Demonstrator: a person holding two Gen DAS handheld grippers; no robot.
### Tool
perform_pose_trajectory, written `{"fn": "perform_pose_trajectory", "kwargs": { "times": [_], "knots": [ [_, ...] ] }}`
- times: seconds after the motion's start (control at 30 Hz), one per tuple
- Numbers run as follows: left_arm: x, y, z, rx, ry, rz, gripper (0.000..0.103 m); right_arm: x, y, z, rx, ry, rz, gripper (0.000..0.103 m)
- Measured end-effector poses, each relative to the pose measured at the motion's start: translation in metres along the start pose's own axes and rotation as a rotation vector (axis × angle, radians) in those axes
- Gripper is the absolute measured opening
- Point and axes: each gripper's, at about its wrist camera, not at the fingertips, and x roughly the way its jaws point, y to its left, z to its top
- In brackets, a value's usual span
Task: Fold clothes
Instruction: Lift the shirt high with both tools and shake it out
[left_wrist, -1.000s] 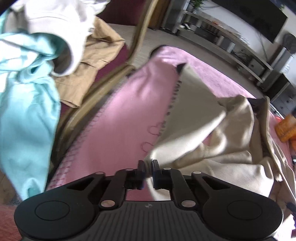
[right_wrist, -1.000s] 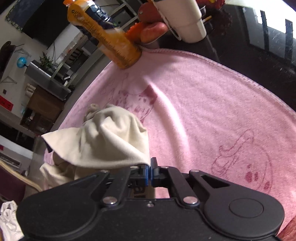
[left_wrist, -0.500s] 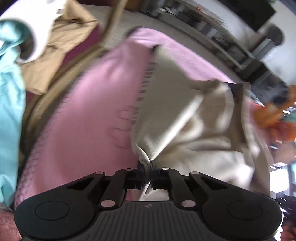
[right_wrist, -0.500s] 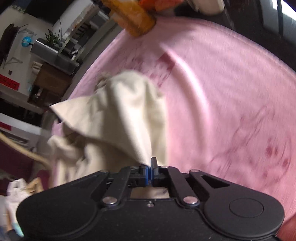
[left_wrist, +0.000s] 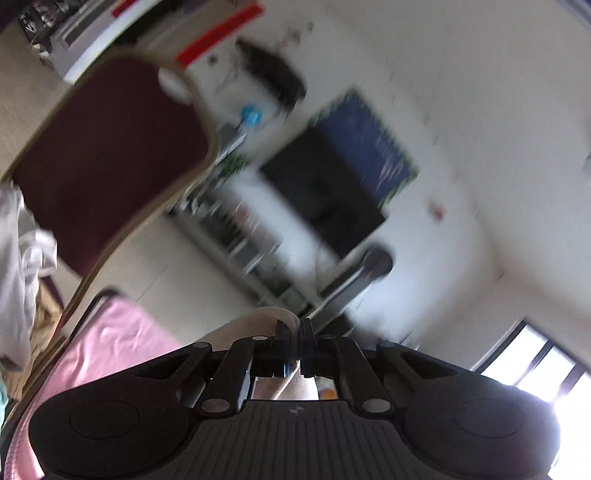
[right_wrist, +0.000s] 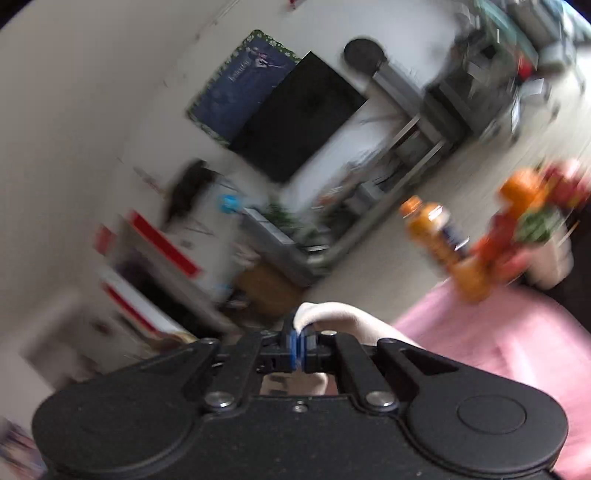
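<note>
Both tongs, left tongs (left_wrist: 292, 334) and right tongs (right_wrist: 298, 332), pinch cream garment (right_wrist: 343, 314); thin edge grip may slip, dropping it toward bottle (right_wrist: 439, 236) at 2 o'clock.

A home living room.
A black flat television (right_wrist: 299, 114) hung on the white wall (left_wrist: 461, 110) above a low grey media shelf (right_wrist: 402, 147); a maroon padded chair (left_wrist: 107, 162) stood nearby.

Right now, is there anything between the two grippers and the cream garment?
No. Left gripper and right gripper are both shut on the cream garment itself, above the pink blanket; nothing visible separates them.
</note>
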Motion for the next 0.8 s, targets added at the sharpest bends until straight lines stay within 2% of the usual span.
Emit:
{"fn": "perform_pose_trajectory", "kwargs": {
  "times": [0.07, 0.13, 0.23, 0.3, 0.33, 0.4, 0.47, 0.5, 0.53, 0.57, 0.63, 0.73, 0.8],
  "knots": [
    [-0.015, -0.012, 0.001, 0.011, -0.013, -0.007, 0.002, -0.013, 0.013, 0.000, -0.021, 0.026, -0.024, 0.002],
    [-0.027, -0.021, 0.004, 0.007, -0.033, -0.060, 0.002, -0.031, 0.025, 0.001, 0.008, -0.002, 0.051, 0.002],
    [-0.048, -0.027, 0.009, -0.010, -0.101, -0.142, 0.002, -0.070, 0.037, -0.002, 0.029, -0.183, 0.179, 0.002],
    [-0.054, -0.032, 0.007, 0.039, -0.141, -0.111, 0.003, -0.080, 0.041, -0.004, 0.025, -0.243, 0.160, 0.002],
    [-0.054, -0.032, 0.006, 0.051, -0.128, -0.096, 0.003, -0.075, 0.044, -0.004, -0.001, -0.211, 0.106, 0.002],
    [-0.052, -0.030, 0.004, 0.049, -0.100, -0.084, 0.003, -0.069, 0.046, -0.001, -0.022, -0.161, 0.052, 0.002],
    [-0.051, -0.024, 0.003, 0.043, -0.104, -0.075, 0.003, -0.075, 0.041, 0.004, 0.005, -0.152, 0.101, 0.002],
    [-0.046, -0.022, 0.003, 0.052, -0.099, -0.052, 0.003, -0.080, 0.036, 0.004, 0.010, -0.172, 0.134, 0.002],
    [-0.039, -0.020, 0.004, 0.063, -0.086, -0.024, 0.003, -0.081, 0.032, 0.003, -0.004, -0.198, 0.135, 0.002],
    [-0.033, -0.018, 0.005, 0.074, -0.073, 0.004, 0.003, -0.071, 0.027, 0.002, -0.007, -0.183, 0.107, 0.002],
    [0.001, -0.009, 0.009, 0.092, 0.032, 0.118, 0.003, -0.049, 0.016, 0.000, -0.012, -0.152, 0.050, 0.002],
    [0.080, 0.030, 0.002, 0.128, 0.217, 0.294, 0.002, 0.034, -0.016, -0.002, 0.010, 0.042, -0.102, 0.002],
    [0.123, 0.033, -0.001, 0.164, 0.250, 0.388, 0.002, 0.085, -0.021, 0.003, -0.006, 0.098, -0.200, 0.002]
  ]
}}
